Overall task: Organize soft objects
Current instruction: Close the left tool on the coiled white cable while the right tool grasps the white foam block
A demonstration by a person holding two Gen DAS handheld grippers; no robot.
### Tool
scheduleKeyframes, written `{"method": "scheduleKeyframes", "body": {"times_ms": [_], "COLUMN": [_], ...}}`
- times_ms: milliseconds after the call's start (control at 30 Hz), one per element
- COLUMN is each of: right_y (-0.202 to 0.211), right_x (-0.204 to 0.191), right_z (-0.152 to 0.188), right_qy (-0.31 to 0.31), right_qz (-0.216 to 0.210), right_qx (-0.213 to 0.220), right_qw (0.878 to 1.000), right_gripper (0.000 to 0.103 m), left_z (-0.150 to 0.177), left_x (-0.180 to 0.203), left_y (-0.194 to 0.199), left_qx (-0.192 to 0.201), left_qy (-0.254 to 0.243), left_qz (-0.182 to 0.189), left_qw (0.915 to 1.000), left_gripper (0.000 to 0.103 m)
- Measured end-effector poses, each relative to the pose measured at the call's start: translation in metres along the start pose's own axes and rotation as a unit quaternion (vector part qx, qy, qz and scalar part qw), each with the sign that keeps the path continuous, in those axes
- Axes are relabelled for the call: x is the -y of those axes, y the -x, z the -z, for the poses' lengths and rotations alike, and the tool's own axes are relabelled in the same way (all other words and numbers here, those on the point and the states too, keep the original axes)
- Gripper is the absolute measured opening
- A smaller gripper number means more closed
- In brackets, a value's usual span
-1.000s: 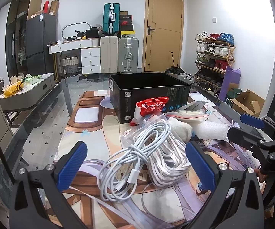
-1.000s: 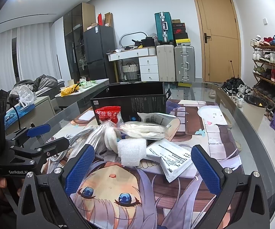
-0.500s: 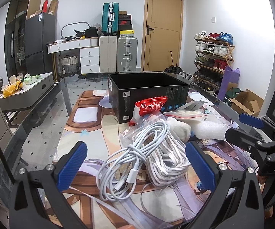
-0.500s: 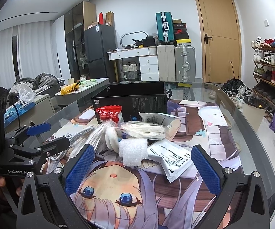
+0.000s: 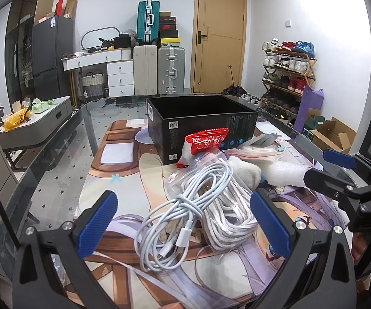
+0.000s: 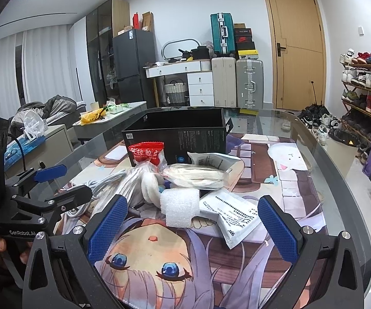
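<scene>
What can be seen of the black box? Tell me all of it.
The black box is rectangular, open-topped and looks like printed cardboard, with small white labels and blue icons on its sides. It stands upright on the mat, behind the pile. What shows of its inside is dark, with nothing visible in it. The red packet leans against its front. Neither gripper touches it.

A glass-topped table [image 5: 56,170] carries a printed anime mat [image 6: 175,257]. On the mat, an open black box [image 5: 200,126] sits at twelve o'clock. A heap lies at centre: coiled white cables [image 5: 182,216] at seven, a foam block [image 6: 180,207] in the middle, a printed white pouch [image 6: 237,216] at four.
</scene>
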State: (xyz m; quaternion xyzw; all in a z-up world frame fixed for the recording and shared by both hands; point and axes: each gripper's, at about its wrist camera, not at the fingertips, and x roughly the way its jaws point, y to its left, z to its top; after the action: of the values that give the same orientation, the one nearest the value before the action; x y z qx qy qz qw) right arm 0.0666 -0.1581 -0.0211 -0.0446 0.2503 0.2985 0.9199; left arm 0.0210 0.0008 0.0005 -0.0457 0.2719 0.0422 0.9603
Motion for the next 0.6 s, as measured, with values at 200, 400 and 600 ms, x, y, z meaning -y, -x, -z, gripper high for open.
{"method": "scheduleKeyframes", "body": {"times_ms": [200, 400, 600], "right_y": [-0.011, -0.028, -0.04], "right_x": [0.001, 0.001, -0.004], "right_z": [-0.001, -0.003, -0.007], "right_qy": [0.009, 0.01, 0.012], "right_qz": [0.013, 0.011, 0.011], "right_qx": [-0.028, -0.058, -0.065], "right_qw": [0.999, 0.998, 0.998], "right_gripper": [0.103, 0.103, 0.101], "left_z": [0.002, 0.002, 0.0], "left_x": [-0.004, -0.01, -0.011], "left_y": [-0.004, -0.011, -0.021], "left_qx": [-0.009, -0.022, -0.042], "left_qy": [-0.002, 0.006, 0.008], "left_qz": [0.003, 0.0, 0.002], "left_qw": [1.0, 0.9997, 0.9991], "left_gripper": [0.103, 0.103, 0.103]}}
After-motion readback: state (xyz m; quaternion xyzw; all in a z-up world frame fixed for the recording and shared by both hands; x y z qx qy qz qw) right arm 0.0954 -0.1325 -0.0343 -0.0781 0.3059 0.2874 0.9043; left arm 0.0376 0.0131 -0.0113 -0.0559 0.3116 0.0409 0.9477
